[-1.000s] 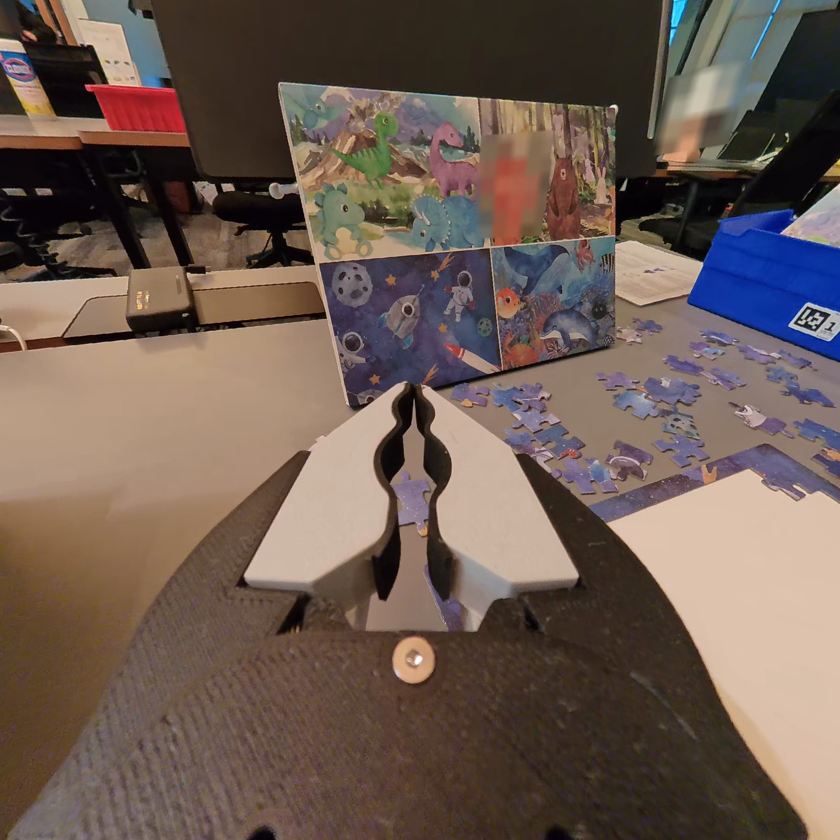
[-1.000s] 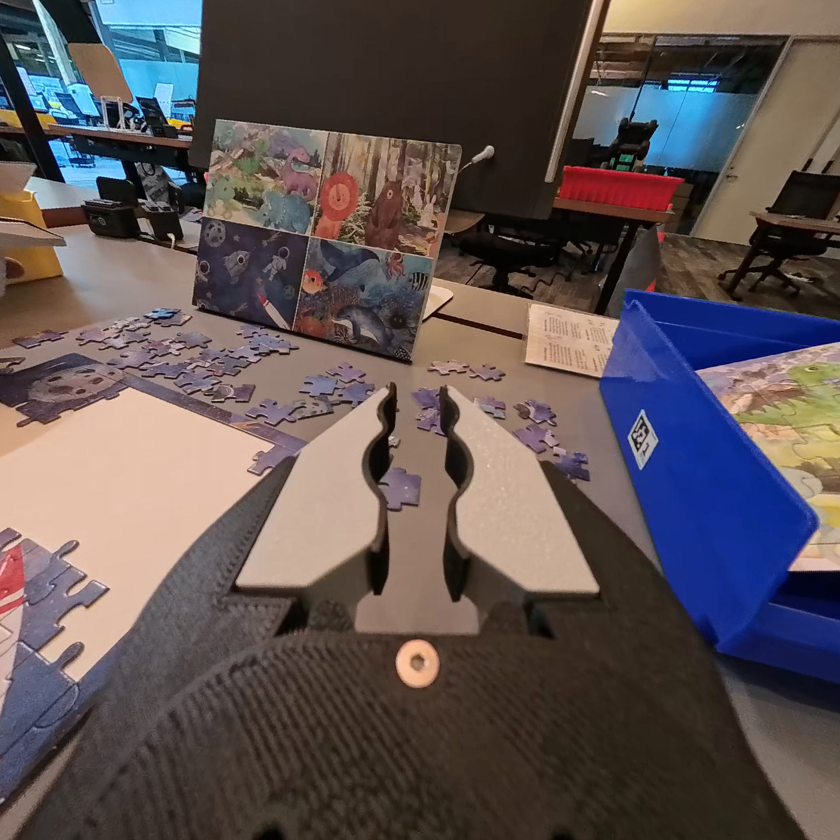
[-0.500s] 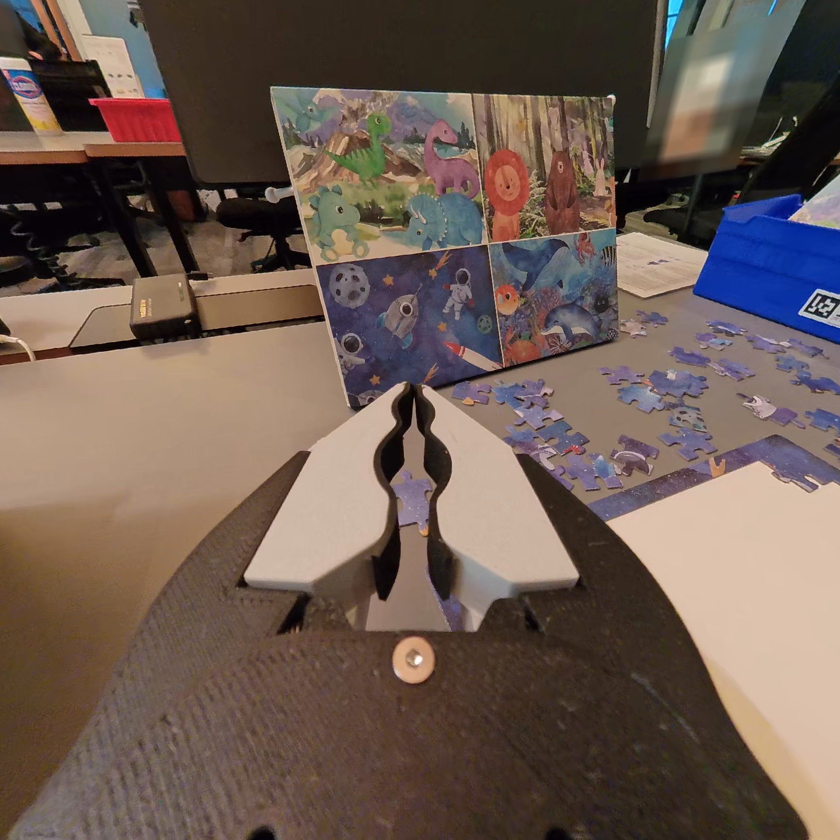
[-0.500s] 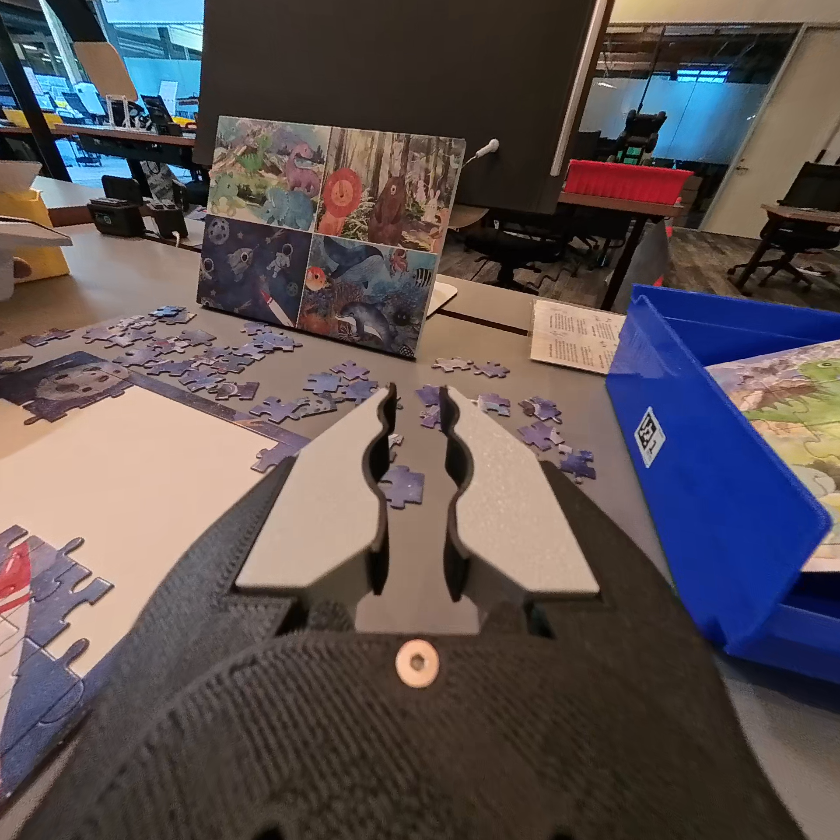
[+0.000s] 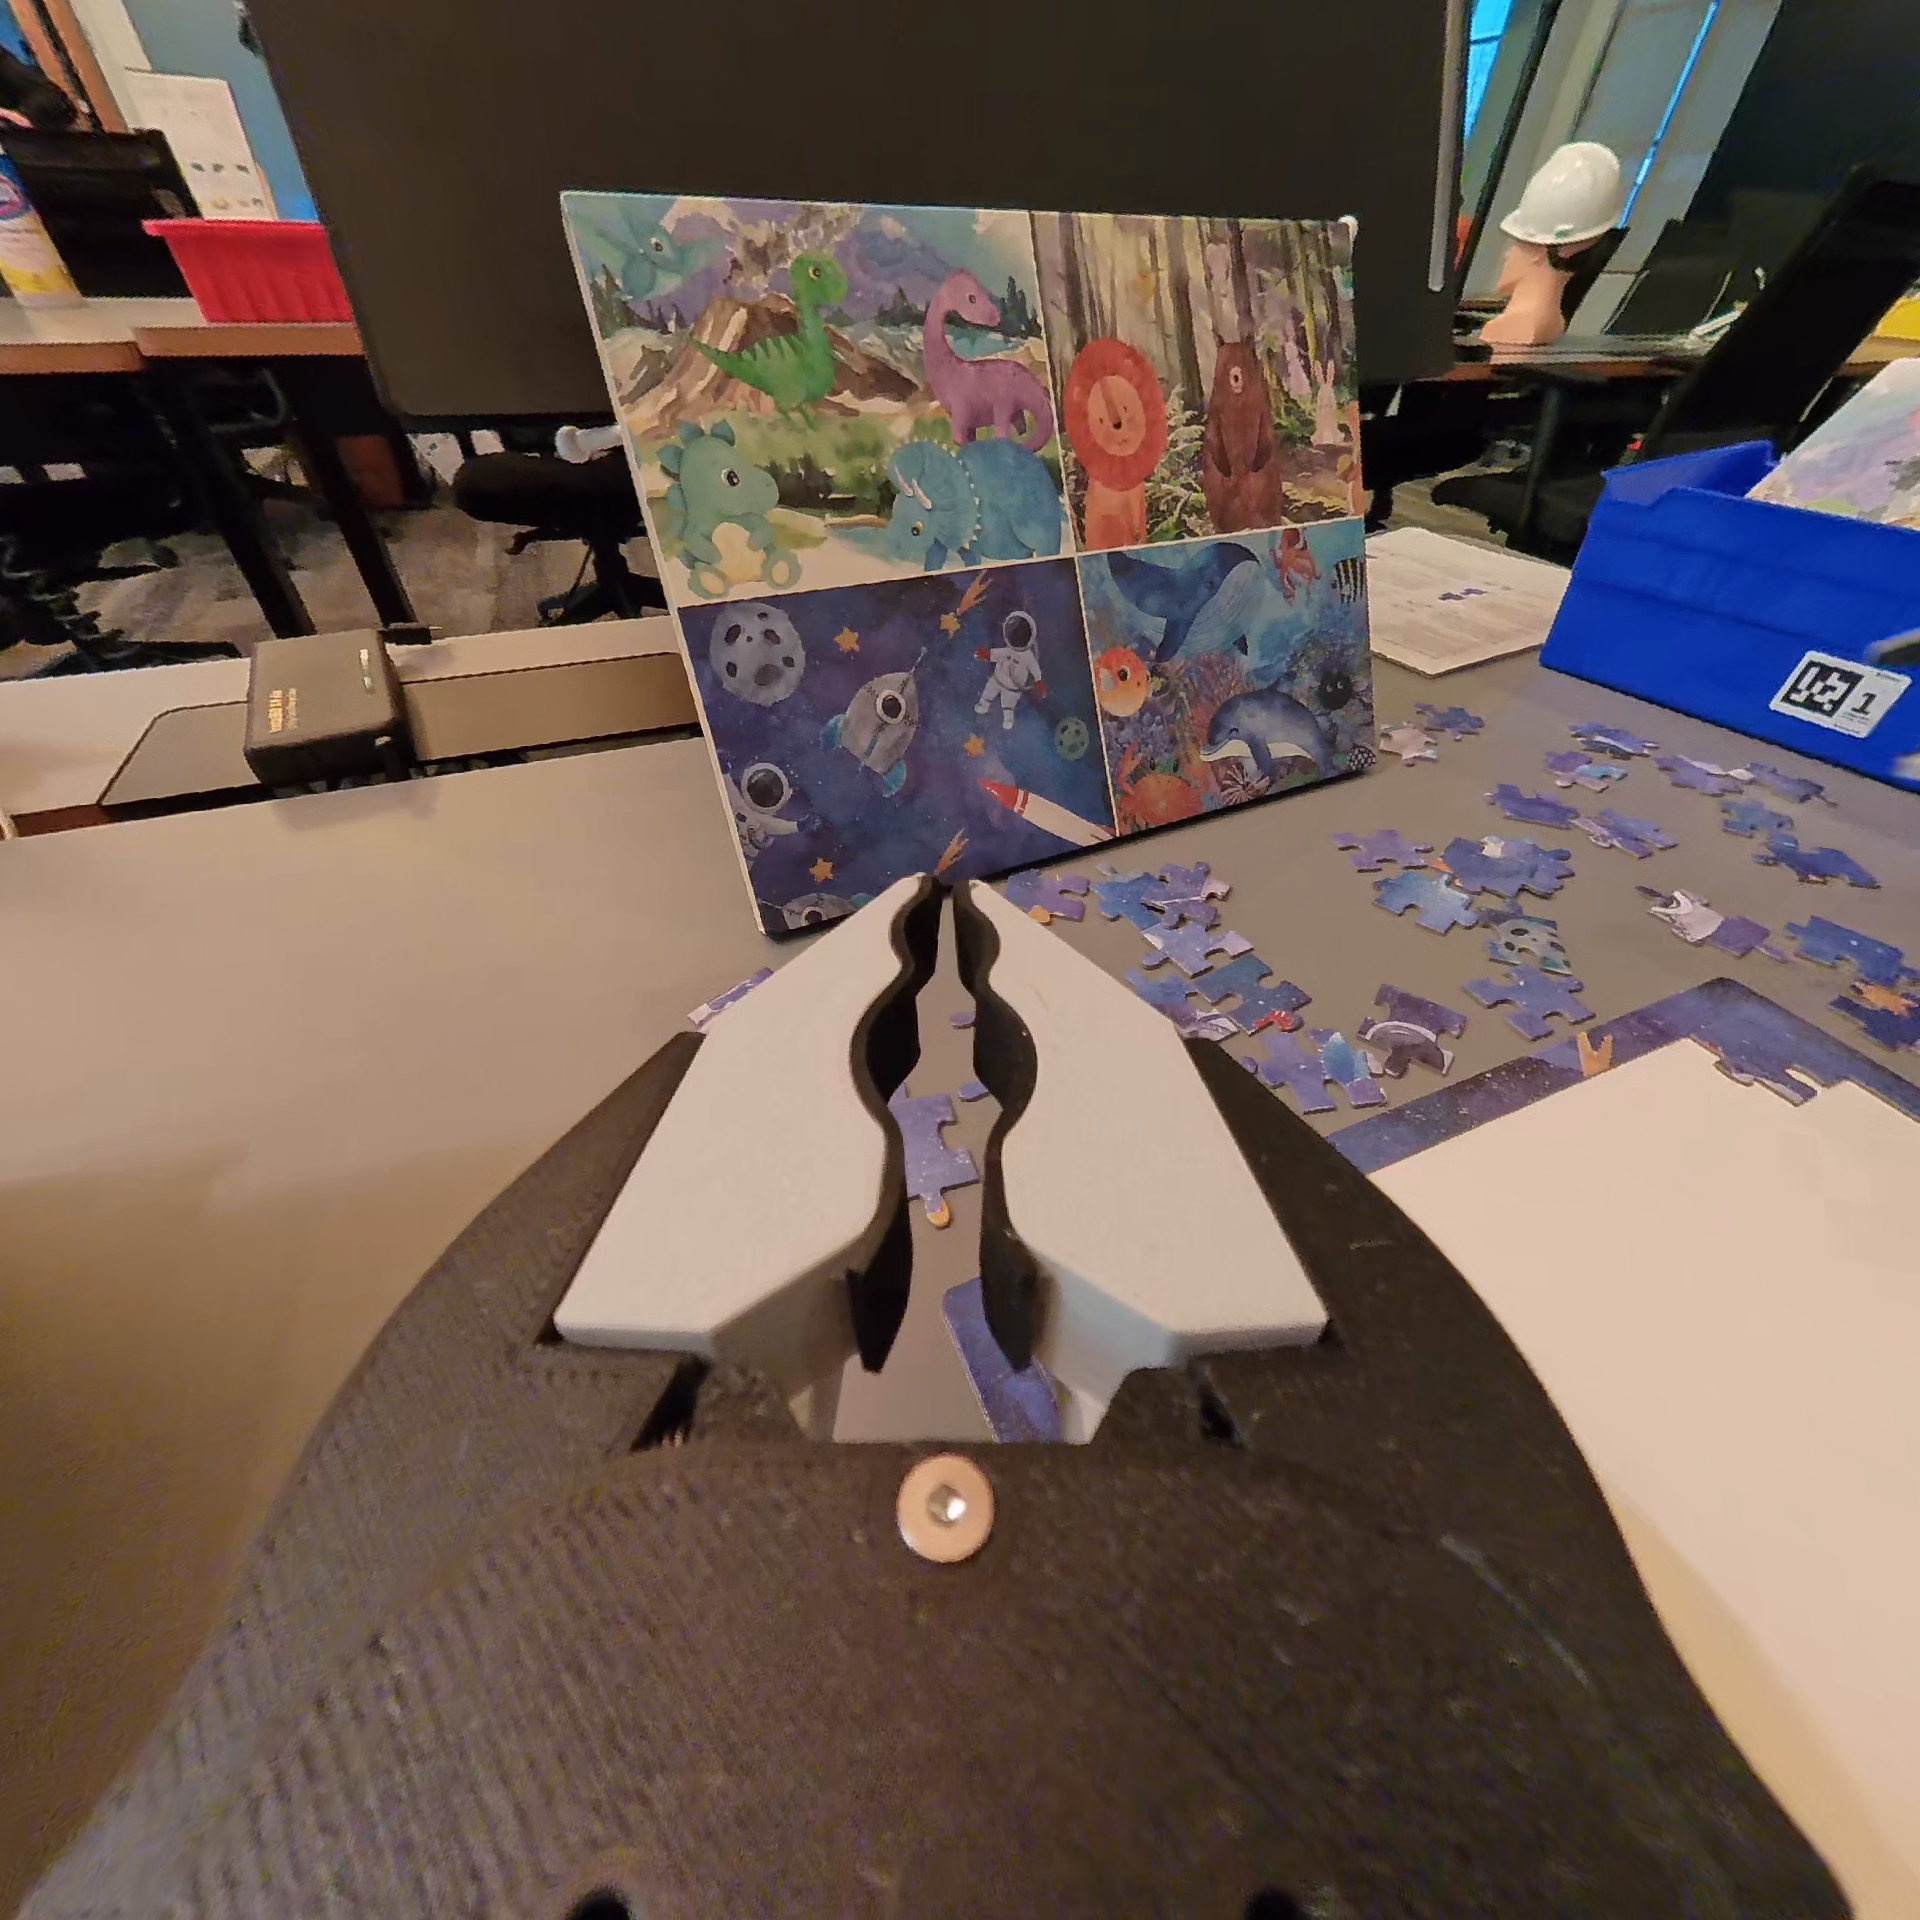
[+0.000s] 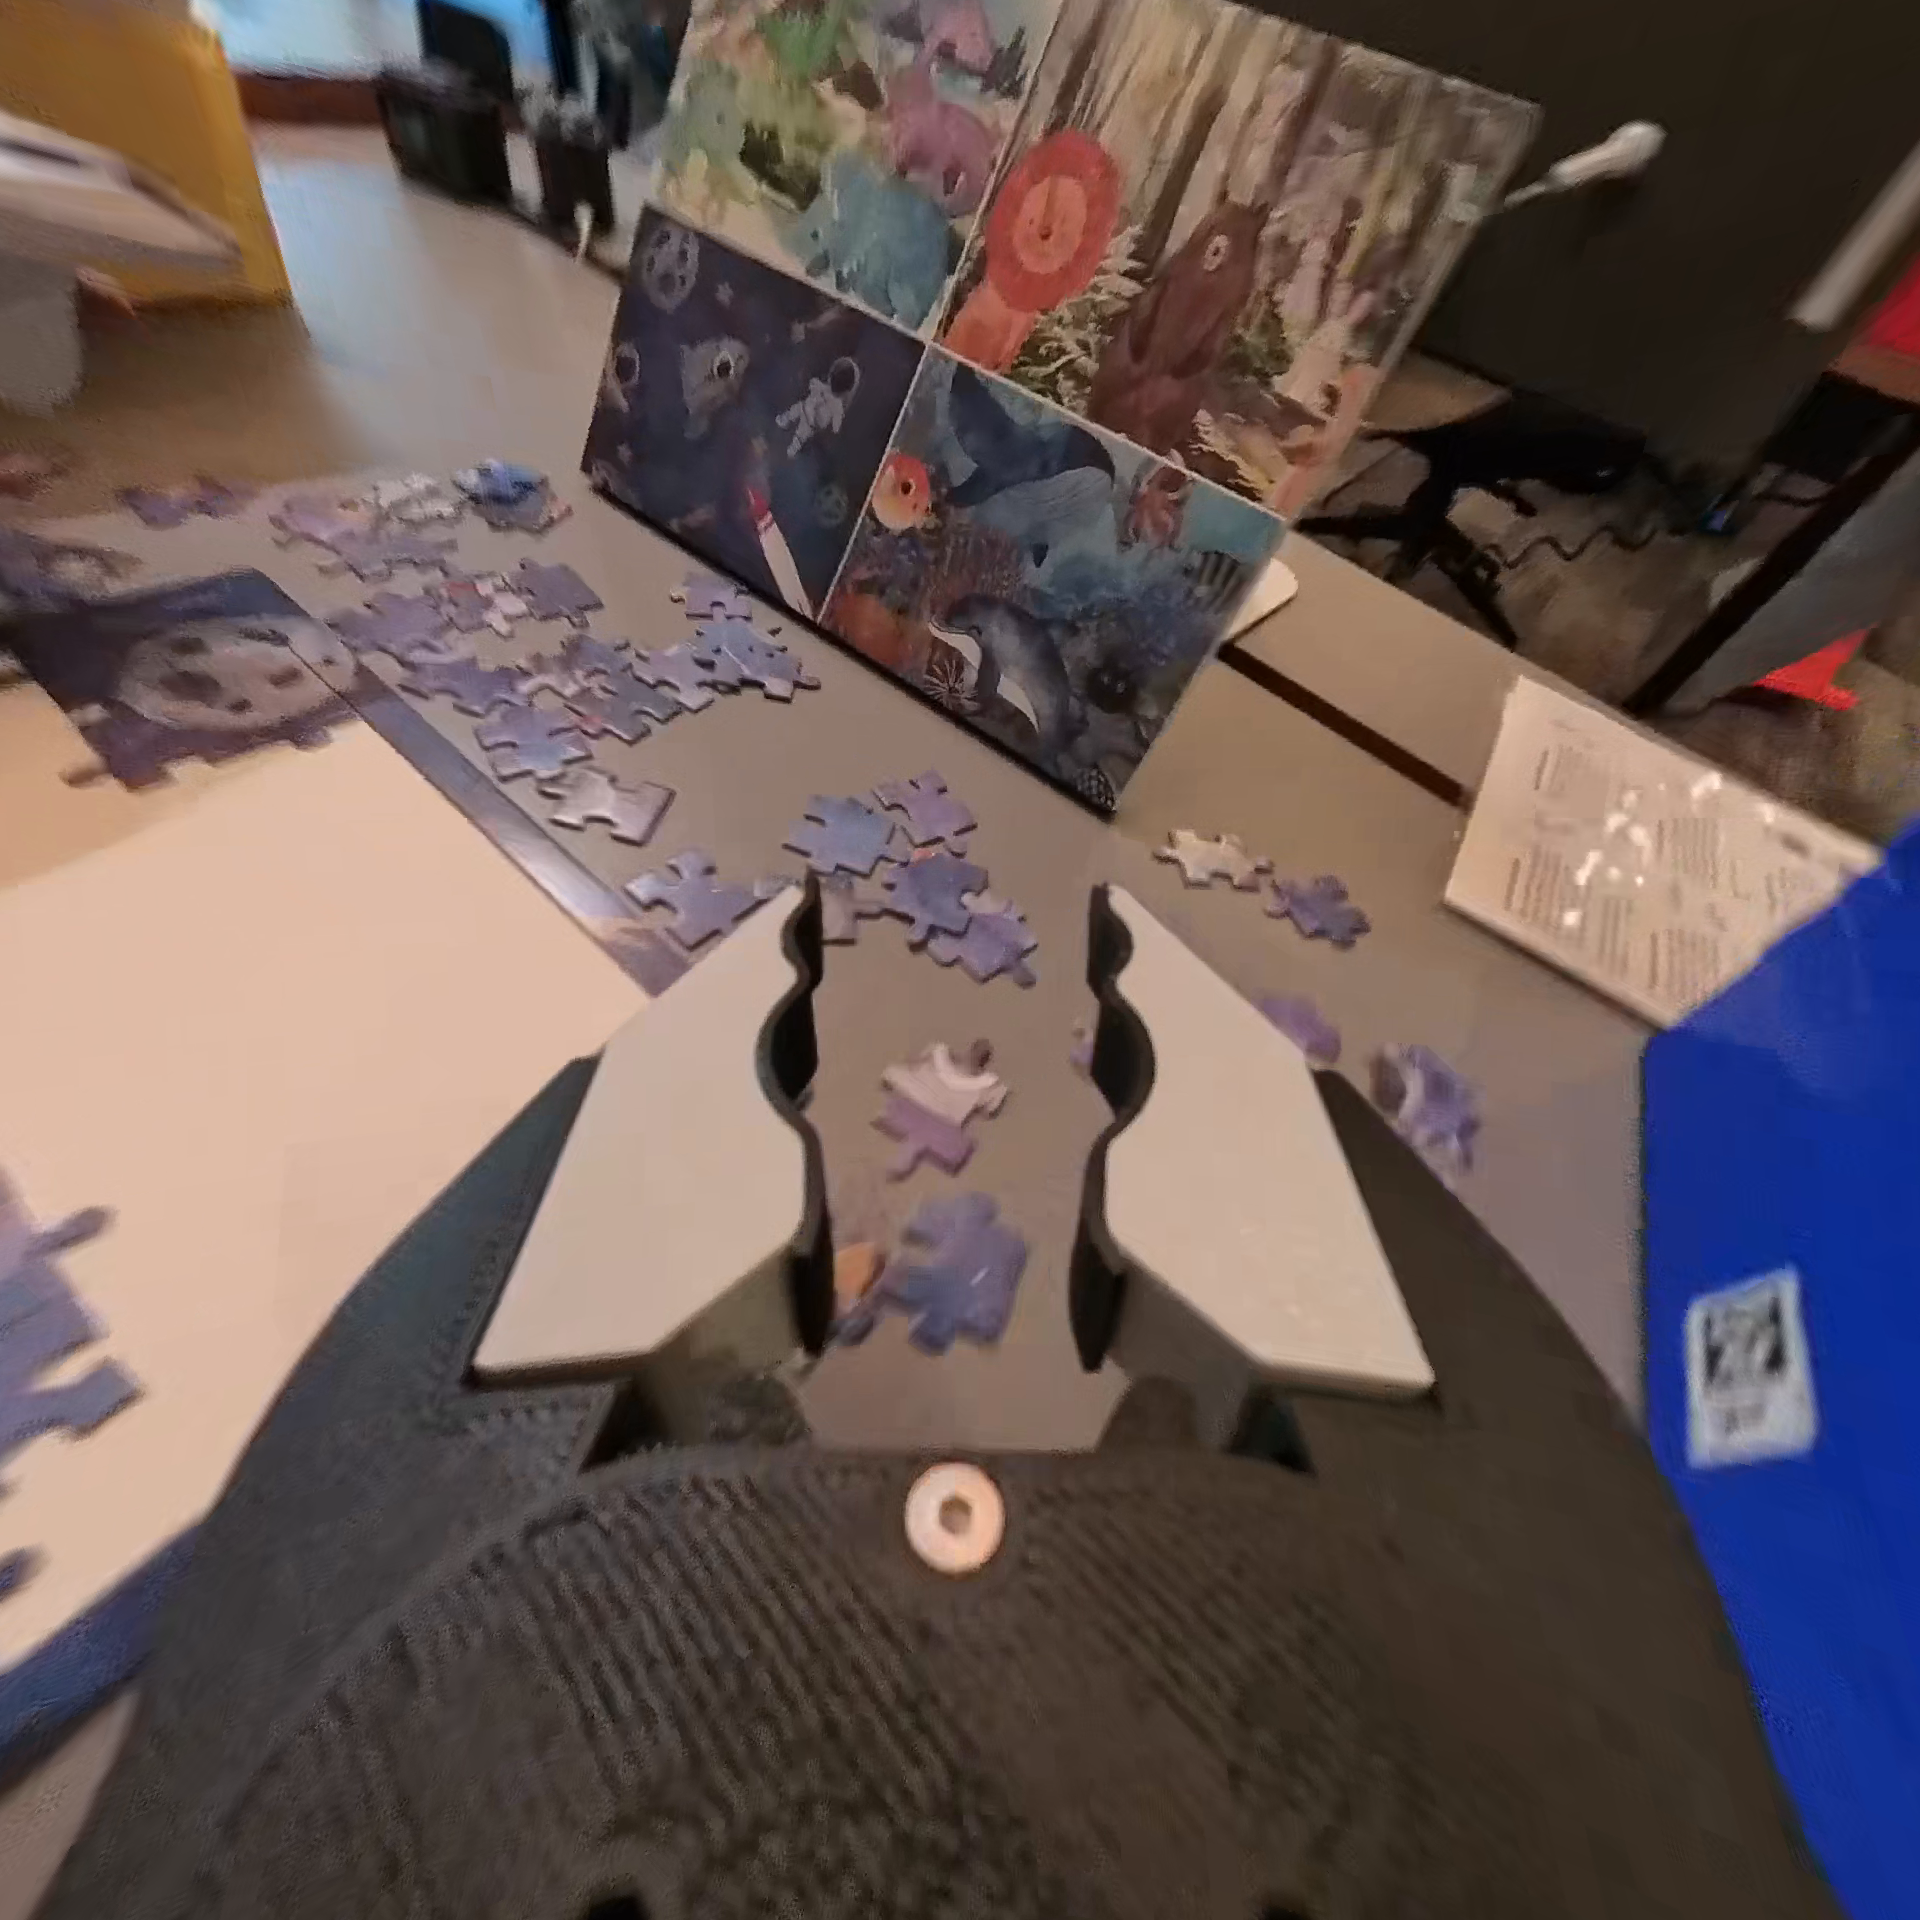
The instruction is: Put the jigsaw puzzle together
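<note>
Loosely scattered puzzle pieces [image 5: 1226,945] cover the grey table [image 5: 312,987].

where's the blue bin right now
The blue bin sits at the right edge of the right wrist view, right of the open right tongs, beside the printed sheet.

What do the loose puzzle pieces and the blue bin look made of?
Puzzle pieces: likely printed cardboard, thin and flat with die-cut tabs and a slight sheen. Blue bin: probably moulded plastic, of smooth uniform colour with rigid walls and a stuck-on label.
</note>
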The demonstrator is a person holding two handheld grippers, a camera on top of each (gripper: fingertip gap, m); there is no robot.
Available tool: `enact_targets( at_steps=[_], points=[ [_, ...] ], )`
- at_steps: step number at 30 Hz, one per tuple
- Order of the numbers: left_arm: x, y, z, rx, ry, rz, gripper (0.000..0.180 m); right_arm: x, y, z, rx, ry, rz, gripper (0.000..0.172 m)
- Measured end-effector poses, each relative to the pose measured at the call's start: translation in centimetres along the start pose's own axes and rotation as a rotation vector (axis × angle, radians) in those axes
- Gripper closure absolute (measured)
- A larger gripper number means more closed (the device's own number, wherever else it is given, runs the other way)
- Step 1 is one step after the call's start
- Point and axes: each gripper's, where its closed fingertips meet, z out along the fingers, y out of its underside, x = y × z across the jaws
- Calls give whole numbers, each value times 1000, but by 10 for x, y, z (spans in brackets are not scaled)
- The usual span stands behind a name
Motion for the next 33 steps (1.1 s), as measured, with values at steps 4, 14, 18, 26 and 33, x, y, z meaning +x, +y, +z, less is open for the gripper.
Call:
enact_targets(
  at_steps=[4, 14, 18, 26, 33],
  points=[
    [2, 0, 0, 0, 6, 5, 180, 35, 30, 55, -166, -84, -58, 123],
    [10, 4, 3, -24, 47, -3, 177, 49, 78, 81, -360, -150, 136, 133],
    [11, 5, 4, -29, 46, 8, 176, 50, 78, 81, -350, -144, 157, 137],
    [12, 5, 4, -30, 51, 10, 176, 45, 75, 80, -342, -144, 94, 161],
    [13, 5, 4, -29, 53, 11, 175, 51, 71, 75, -327, -90, 49, 155]
  ],
)
